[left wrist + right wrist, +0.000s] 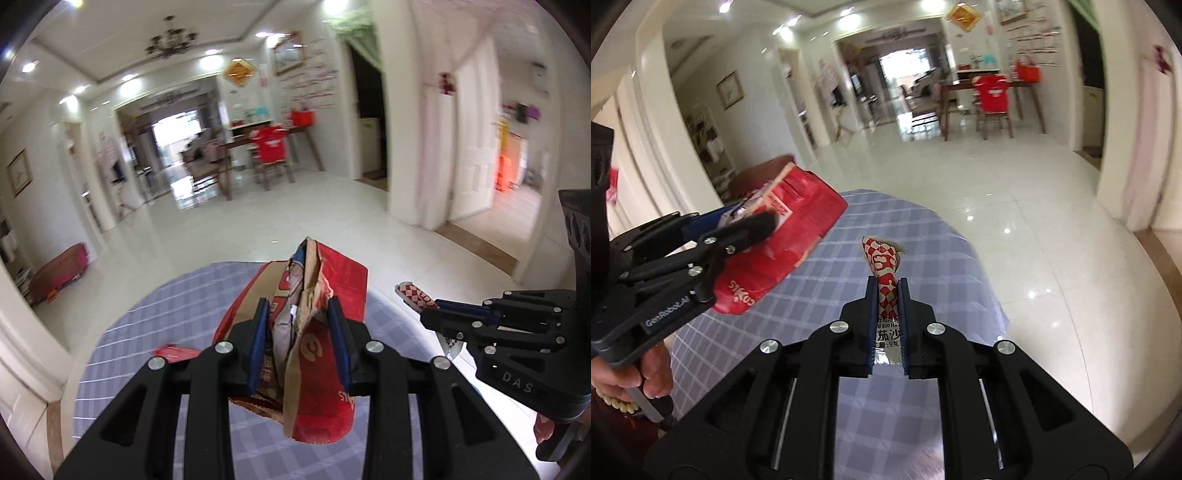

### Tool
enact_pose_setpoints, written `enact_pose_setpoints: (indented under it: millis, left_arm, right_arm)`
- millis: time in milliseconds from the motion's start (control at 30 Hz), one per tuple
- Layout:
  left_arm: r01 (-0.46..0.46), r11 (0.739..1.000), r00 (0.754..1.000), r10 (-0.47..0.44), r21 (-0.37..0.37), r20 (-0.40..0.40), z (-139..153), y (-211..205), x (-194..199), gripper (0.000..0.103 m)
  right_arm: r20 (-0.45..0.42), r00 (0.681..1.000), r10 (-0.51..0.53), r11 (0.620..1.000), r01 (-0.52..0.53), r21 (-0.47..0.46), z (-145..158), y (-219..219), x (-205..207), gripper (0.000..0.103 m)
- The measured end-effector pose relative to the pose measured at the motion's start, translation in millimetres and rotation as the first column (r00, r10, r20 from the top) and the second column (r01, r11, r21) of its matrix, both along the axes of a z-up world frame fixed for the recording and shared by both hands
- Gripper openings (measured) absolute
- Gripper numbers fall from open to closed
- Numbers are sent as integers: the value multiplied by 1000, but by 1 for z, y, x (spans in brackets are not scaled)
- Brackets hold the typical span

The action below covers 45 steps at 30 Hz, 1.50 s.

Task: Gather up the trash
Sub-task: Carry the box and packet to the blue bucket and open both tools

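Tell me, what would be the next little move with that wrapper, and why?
Probably carry the checkered snack wrapper left, over the red paper bag, and drop it in. The right gripper already has its jaws pinched on the wrapper above the table, and the left gripper holds the bag up with its mouth gaping, apparently with other trash inside.

A: What blocks the left gripper (299,314)?
B: The red paper bag (332,280) fills its jaws; a red scrap (173,352) lies to its left.
A: And beyond?
B: Bare checked tablecloth (923,236) ahead of the right gripper (886,295).
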<state>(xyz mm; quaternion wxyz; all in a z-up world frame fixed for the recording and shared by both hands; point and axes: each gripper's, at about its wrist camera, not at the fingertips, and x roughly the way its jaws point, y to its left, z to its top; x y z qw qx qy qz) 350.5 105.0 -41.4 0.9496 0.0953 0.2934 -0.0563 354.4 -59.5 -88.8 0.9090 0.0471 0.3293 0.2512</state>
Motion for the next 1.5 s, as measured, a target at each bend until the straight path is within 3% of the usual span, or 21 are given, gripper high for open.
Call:
enact_pose_setpoints:
  millis: [267,467,667,767,800,833,1067,1500]
  left_arm:
    - [178,984,982,-179,-16,-58,-33,-123,-33,31]
    - [263,964,952,-267,-49,-150,-84,-196,-40,31]
    - [306,952,927,-304,-28,-219,-130,-250,-36,32]
    - [309,951,920,-303,-13,-250,-147,-265,-30,32]
    - [314,949,914,-307,-14,-266,-154,-270,-29,32]
    - [318,948,910,-310,-15,-274,-158,-271,-28,32]
    - [339,941,887,-322,-7,-332,-182,-282,-21,32]
    - [386,922,852,-369,-31,-371,-197,-306,-25,32]
  right_arm:
    - [-5,975,-221,973,221,62,-28,-126,-78,11]
    - [-40,930,-365,928,367,59,-65,-186,-115,11]
    - [-96,887,-453,886,459,60,-107,-228,-121,15]
    - [-132,873,-468,874,480,71,-130,-244,-118,32]
    - [-150,864,-481,867,494,63,-136,-247,-113,48]
    - [-168,853,-495,858,510,61,-143,-252,-108,51]
    - [-194,834,-517,839,539,80,-161,-272,-113,51]
    - [-125,777,-616,770,628,111,-147,-286,-147,55]
